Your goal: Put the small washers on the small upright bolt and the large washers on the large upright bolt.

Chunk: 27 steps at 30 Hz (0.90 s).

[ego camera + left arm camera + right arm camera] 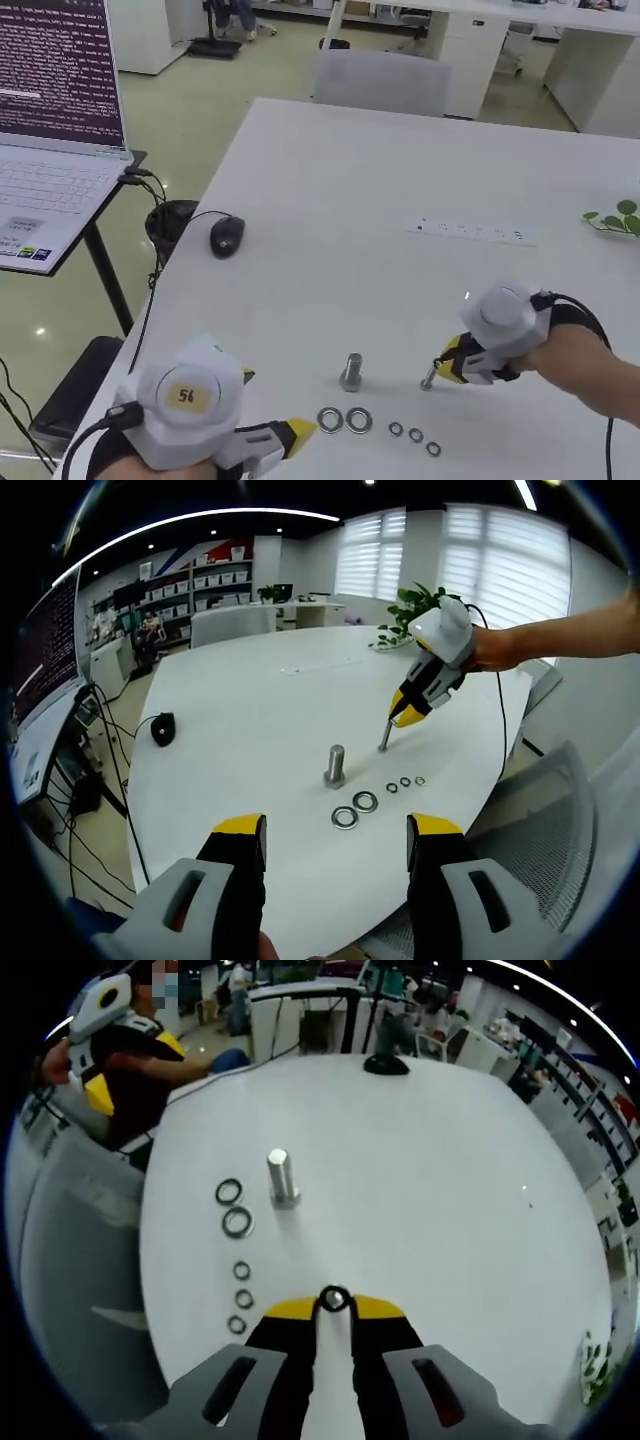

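Squarely on the smooth white table (330, 200) stands the large bolt (351, 372), a stubby steel cylinder on a hexagonal head. The thin small bolt (428, 378) stands beside it, at the right gripper's (440, 368) yellow tips. Those jaws are nearly closed, pinching a small ring (335, 1300); washer or bolt end, I cannot tell. Two large washers (330, 420) and three small washers (416, 436) lie flat in a row. The left gripper (337, 828) is spread wide, empty.
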Tool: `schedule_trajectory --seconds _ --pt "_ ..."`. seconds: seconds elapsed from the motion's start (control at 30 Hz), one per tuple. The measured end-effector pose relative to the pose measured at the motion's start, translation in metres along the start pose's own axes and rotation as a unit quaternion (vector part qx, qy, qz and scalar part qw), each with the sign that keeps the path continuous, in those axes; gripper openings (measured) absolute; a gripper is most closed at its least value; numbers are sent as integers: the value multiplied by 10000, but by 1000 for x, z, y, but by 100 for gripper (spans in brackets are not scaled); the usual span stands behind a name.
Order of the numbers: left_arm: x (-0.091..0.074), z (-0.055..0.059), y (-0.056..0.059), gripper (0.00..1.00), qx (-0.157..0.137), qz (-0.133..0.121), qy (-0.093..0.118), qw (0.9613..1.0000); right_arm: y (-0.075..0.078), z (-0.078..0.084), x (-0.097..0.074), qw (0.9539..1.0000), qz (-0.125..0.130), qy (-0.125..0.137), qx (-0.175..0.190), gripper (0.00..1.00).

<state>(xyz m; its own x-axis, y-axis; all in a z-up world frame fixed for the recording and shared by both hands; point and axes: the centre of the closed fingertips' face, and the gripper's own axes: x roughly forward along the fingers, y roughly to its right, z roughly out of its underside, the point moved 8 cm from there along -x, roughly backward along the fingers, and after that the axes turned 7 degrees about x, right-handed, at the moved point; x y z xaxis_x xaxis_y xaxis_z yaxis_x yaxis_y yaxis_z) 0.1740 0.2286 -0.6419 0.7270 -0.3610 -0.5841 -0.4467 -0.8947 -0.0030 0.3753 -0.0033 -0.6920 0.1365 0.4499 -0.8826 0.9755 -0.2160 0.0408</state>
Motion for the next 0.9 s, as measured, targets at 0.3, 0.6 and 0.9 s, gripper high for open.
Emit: schedule_trajectory --seconds 0.3,0.6,0.9 --pt "-2 3 -2 56 -77 -43 -1 10000 2 -3 1 9999 -14 -133 -106 13" --pt "-1 4 0 56 -88 -10 -9 10000 4 -4 5 9990 -102 -345 -253 13" --pt "-3 6 -3 56 -122 -47 -21 9999 1 -3 12 9978 -166 -521 -366 13"
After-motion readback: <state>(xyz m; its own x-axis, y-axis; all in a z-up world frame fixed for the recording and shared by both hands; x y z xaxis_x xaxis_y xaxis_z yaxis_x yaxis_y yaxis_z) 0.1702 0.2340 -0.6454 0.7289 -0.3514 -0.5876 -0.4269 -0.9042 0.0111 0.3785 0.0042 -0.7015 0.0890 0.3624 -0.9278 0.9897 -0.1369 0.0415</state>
